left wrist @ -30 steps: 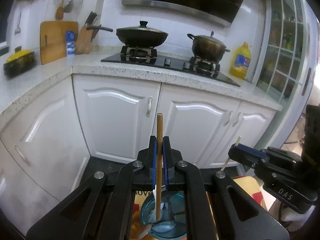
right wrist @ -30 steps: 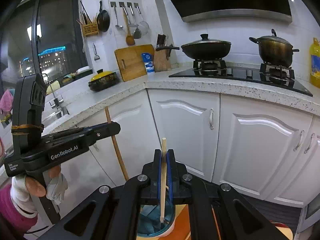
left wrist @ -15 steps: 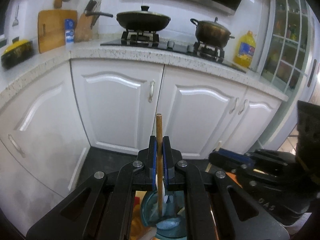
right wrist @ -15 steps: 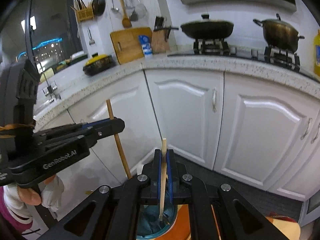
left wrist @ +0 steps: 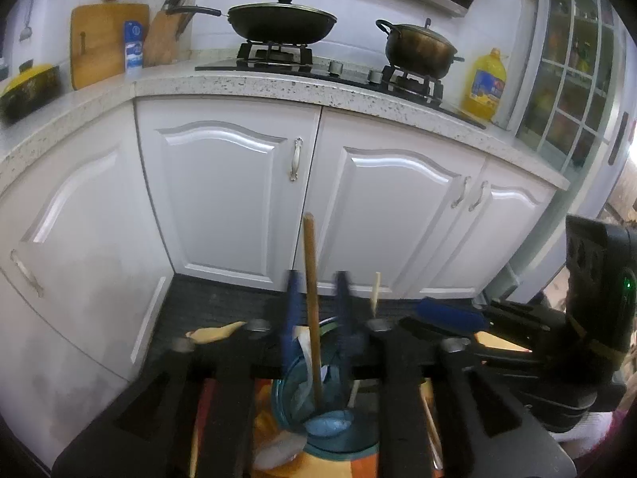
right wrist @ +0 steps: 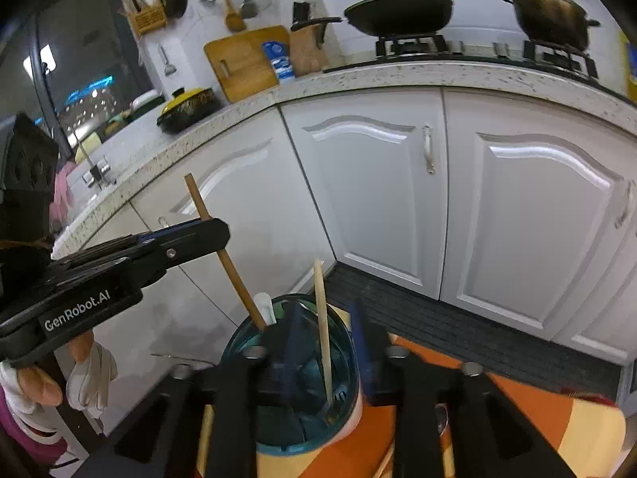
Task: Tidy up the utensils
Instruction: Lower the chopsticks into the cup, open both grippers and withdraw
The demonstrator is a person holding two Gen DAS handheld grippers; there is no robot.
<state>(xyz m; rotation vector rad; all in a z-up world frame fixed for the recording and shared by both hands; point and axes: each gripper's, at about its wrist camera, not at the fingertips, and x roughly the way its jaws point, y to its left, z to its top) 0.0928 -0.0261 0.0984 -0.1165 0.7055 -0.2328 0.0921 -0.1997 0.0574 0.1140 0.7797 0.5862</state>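
A blue glass cup (left wrist: 318, 418) (right wrist: 294, 418) stands below both grippers on an orange and yellow cloth. My left gripper (left wrist: 316, 310) is open; a brown wooden stick (left wrist: 310, 302) stands between its jaws with its lower end in the cup, also seen in the right wrist view (right wrist: 227, 255). My right gripper (right wrist: 324, 334) is open; a pale wooden stick (right wrist: 322, 330) stands between its jaws with its lower end in the cup, its tip showing in the left wrist view (left wrist: 374, 288). A white utensil (right wrist: 266, 308) also stands in the cup.
White cabinet doors (left wrist: 223, 199) run under a speckled counter (left wrist: 278, 85) with a wok (left wrist: 278, 24), a pot (left wrist: 418, 47) and an oil bottle (left wrist: 483, 81). A dark floor mat (right wrist: 458, 318) lies below. More utensils lie on the cloth (right wrist: 517, 418).
Both grippers have come down over the cup and opened. The two sticks, gripped before, now stand loose between the jaws with their ends in the cup.
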